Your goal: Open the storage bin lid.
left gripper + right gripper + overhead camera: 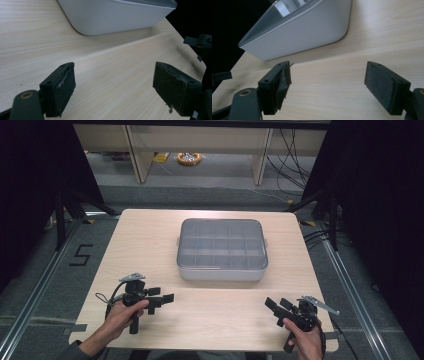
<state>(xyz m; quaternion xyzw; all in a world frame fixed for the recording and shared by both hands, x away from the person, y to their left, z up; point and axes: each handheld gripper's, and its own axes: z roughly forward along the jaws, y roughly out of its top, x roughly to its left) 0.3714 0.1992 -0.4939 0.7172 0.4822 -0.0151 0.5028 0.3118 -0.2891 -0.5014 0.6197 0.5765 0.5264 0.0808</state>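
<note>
1. From the high view, a grey storage box (pixel 222 250) with a clear lid sits at the middle of the wooden table (pixel 145 240), well apart from both tools. Dividers show faintly through the lid, but whether the compartments hold anything cannot be made out. The left gripper (pixel 165 298) is held in the left hand (pixel 122 315) near the table's front left, its jaws pointing toward the right; their spread is hard to judge from this angle. The right gripper (pixel 276 306) sits in the right hand (pixel 302 340) at the front right, jaws pointing left and away; the lower part of that hand is cut off by the frame's bottom edge.

2. Along the left gripper view, the left gripper (pixel 113 85) has its jaws set wide with nothing but bare table between them. The pads are frayed at their edges. The box (pixel 112 17) lies ahead, touching neither jaw, with its top cut off by the frame. A dark piece of the other gripper shows at the far right edge, too partial to read.

3. Along the right gripper view, the right gripper (pixel 328 85) likewise stands wide and holds nothing. The box (pixel 304 32) lies ahead and leftward, tilted in the frame, its far end cropped.
</note>
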